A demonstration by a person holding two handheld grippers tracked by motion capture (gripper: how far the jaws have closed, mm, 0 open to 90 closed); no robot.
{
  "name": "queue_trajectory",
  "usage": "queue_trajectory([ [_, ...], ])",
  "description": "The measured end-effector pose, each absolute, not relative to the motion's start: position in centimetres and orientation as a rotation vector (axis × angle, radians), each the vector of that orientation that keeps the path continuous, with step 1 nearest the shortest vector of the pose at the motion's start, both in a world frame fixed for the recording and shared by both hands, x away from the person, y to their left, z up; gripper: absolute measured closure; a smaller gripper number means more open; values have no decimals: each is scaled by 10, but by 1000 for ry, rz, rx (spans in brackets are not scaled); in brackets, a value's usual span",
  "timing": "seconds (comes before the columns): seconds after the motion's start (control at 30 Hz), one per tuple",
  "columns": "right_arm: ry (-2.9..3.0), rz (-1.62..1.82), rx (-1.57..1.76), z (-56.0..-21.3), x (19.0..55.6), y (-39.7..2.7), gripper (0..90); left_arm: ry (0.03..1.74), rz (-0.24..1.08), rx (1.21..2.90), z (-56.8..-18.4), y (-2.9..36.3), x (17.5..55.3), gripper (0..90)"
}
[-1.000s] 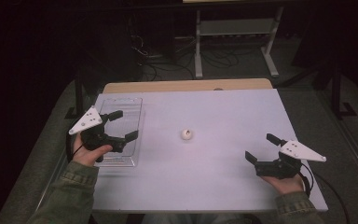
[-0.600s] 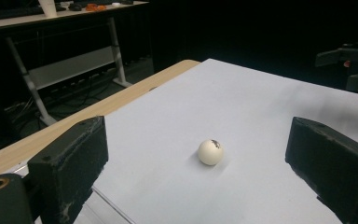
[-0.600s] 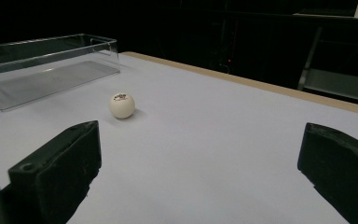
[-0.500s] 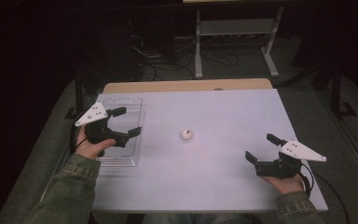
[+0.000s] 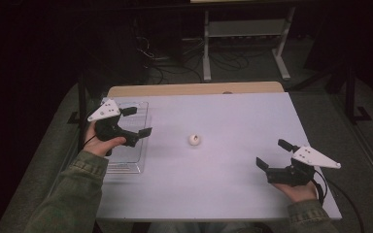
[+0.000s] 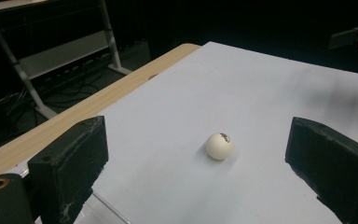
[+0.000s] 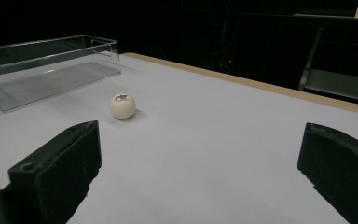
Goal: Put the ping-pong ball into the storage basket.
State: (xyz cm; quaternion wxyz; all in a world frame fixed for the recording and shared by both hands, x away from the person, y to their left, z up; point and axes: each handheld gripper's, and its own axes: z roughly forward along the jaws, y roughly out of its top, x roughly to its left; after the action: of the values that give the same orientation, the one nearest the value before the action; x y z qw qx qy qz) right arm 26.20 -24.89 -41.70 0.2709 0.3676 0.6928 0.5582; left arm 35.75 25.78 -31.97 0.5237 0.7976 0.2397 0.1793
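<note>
A small white ball point(image 5: 194, 140) with a dark printed mark lies near the middle of the white table point(image 5: 233, 111). My left gripper point(image 5: 137, 121) hovers open over a clear plastic tray point(image 5: 128, 160) at the table's left side, its jaws facing the ball point(image 6: 219, 146) from some way off. Low at the right front of the table, my right gripper point(image 5: 275, 154) is open and holds nothing. Its own view has the ball point(image 7: 122, 106) far ahead to the left, with the clear tray point(image 7: 42, 70) behind it.
A wooden strip point(image 5: 194, 89) runs along the table's far edge. Beyond it, on the dark floor, stand a metal rack point(image 5: 245, 29) and loose cables point(image 5: 170, 68). The other gripper point(image 6: 354, 37) appears at the upper right of the left gripper view.
My left gripper has risen and moved toward the far end of the tray, turning toward the ball. The right gripper and the ball have stayed put.
</note>
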Motion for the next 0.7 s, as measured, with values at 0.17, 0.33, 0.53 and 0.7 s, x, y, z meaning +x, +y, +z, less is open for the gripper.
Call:
queue_trajectory([
  [0.17, 1870, 1502, 988, -417, 262, -249, 0, 557, 412, 1939, -319, 250, 363, 52],
  [0.33, 1864, 1502, 988, -417, 262, -249, 0, 551, 413, 1946, -318, 245, 368, 54],
  [0.53, 1863, 1504, 988, -417, 262, -249, 0, 533, 409, 1989, -316, 234, 380, 61],
  [0.7, 1863, 1507, 989, -417, 261, -249, 0, 521, 418, 2015, -316, 229, 384, 63],
])
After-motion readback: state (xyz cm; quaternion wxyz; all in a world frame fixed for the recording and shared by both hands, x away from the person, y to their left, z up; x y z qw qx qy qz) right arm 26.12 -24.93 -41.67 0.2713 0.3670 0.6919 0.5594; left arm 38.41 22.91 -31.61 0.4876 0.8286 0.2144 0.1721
